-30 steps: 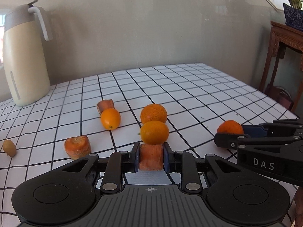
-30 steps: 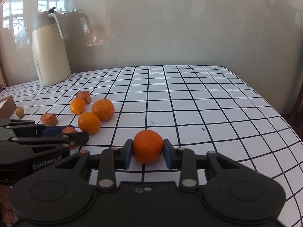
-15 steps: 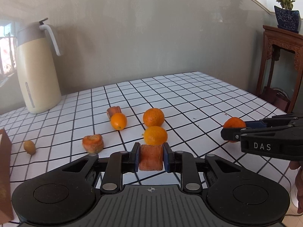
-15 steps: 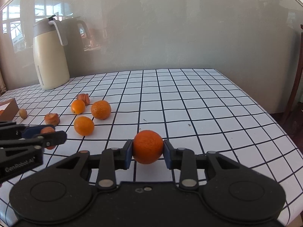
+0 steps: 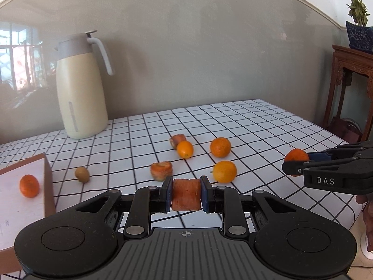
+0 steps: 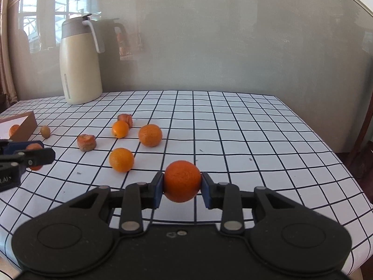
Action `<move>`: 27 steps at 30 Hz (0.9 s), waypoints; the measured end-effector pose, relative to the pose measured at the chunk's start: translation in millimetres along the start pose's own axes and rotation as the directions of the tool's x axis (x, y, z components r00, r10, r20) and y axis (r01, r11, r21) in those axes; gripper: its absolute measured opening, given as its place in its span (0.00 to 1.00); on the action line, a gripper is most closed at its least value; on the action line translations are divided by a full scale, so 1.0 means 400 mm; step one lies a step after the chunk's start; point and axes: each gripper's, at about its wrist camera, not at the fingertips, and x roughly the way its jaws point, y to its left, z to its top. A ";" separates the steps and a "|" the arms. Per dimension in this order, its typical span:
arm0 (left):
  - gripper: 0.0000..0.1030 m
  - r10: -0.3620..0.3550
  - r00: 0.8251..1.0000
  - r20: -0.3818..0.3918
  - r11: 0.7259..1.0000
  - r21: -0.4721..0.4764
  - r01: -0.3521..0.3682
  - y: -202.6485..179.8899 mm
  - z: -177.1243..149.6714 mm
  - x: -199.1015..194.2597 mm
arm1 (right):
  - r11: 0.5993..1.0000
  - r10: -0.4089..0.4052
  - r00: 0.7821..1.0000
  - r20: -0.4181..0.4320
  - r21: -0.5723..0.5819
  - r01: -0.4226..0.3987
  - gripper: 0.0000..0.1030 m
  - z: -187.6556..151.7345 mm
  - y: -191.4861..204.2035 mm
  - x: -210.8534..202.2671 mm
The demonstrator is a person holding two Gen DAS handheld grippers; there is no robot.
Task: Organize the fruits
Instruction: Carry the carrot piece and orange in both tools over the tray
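Observation:
My left gripper (image 5: 186, 197) is shut on a carrot chunk (image 5: 186, 197), held above the near part of the checked table (image 5: 256, 126). My right gripper (image 6: 182, 186) is shut on a round orange (image 6: 182, 181), also lifted; it shows at the right of the left wrist view (image 5: 295, 158). On the table lie three oranges (image 5: 220, 147) (image 5: 224, 171) (image 5: 184, 149), two more carrot chunks (image 5: 161, 170) (image 5: 177, 139) and a small brown kiwi (image 5: 82, 174). A cardboard box (image 5: 47, 177) at the left holds one orange (image 5: 29, 186).
A cream thermos jug (image 5: 81, 88) stands at the back left of the table. A wooden side stand (image 5: 349, 81) with a potted plant (image 5: 359, 30) is off the table's right edge. A grey wall runs behind the table.
Both grippers have pulled back and risen with their loads. The left view has swung left, so the box with its orange has come into view.

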 end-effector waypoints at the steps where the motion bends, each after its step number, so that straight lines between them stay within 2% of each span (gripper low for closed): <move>1: 0.24 0.005 1.000 0.005 1.000 -0.004 -0.005 0.008 0.000 -0.008 | 1.000 0.001 1.000 0.003 -0.003 -0.001 0.24 0.002 0.005 -0.002; 13: 0.24 0.077 0.996 0.054 0.996 -0.041 -0.075 0.121 0.000 -0.095 | 0.995 0.088 0.994 0.066 -0.056 -0.084 0.24 0.055 0.115 -0.036; 27: 0.24 0.175 0.982 0.072 0.982 -0.087 -0.168 0.255 -0.026 -0.170 | 0.969 0.225 0.966 0.124 -0.131 -0.209 0.24 0.098 0.282 -0.053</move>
